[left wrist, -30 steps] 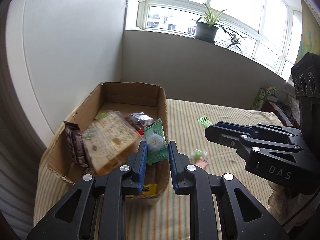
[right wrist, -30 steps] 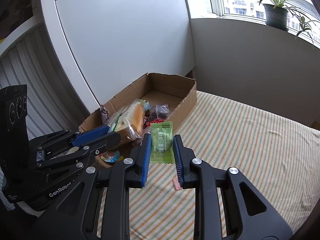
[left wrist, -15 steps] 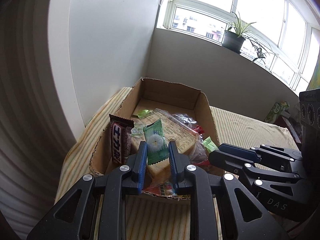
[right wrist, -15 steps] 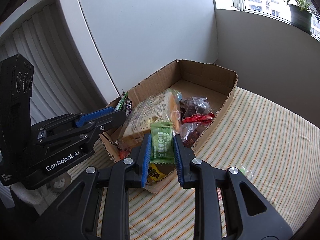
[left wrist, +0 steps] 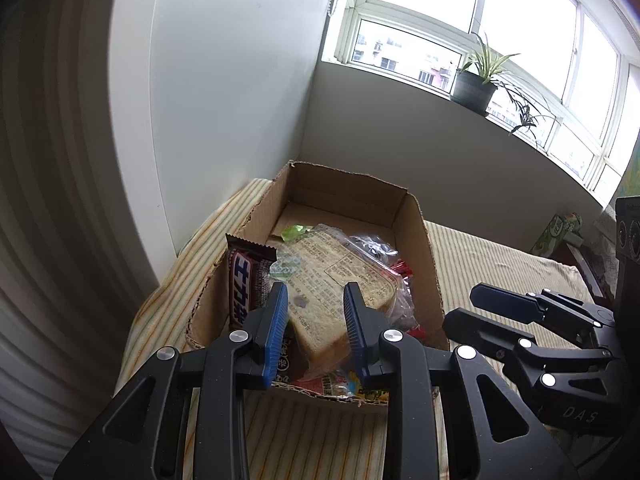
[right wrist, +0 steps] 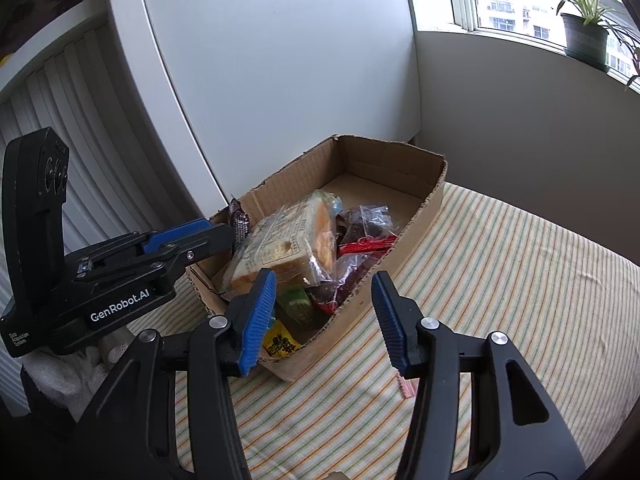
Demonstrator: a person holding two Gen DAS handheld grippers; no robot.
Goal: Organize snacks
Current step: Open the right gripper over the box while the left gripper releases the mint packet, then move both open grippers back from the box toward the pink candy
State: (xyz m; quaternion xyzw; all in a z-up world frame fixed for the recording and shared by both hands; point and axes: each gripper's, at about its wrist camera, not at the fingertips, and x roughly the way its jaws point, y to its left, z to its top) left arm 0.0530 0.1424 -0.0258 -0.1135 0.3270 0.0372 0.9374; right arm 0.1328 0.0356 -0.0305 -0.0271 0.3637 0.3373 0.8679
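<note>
A cardboard box (left wrist: 416,232) (right wrist: 420,216) on a striped cloth holds a bagged bread slice (left wrist: 332,276) (right wrist: 288,244), a chocolate bar (left wrist: 244,280) (right wrist: 240,224) upright at its left wall, and a red-sealed bag of dark snacks (right wrist: 364,236). My left gripper (left wrist: 316,300) hovers over the box's near end, its jaws opening with nothing between them. My right gripper (right wrist: 324,284) hangs over the box's near right corner, jaws opening and empty. Below it a green packet (right wrist: 298,308) lies in the box beside a yellow packet (right wrist: 282,340). Each gripper shows in the other's view: right gripper (left wrist: 500,308), left gripper (right wrist: 192,236).
The box stands against a white panel (left wrist: 224,120) in the corner. A small pink wrapper (right wrist: 406,386) lies on the striped cloth (right wrist: 500,280) to the box's right. A potted plant (left wrist: 474,88) sits on the window sill, and a green carton (left wrist: 556,232) stands at the far right.
Both grippers came over the box, each shut on a green packet. Now both sets of jaws have parted and the packets have left them; one lies in the box.
</note>
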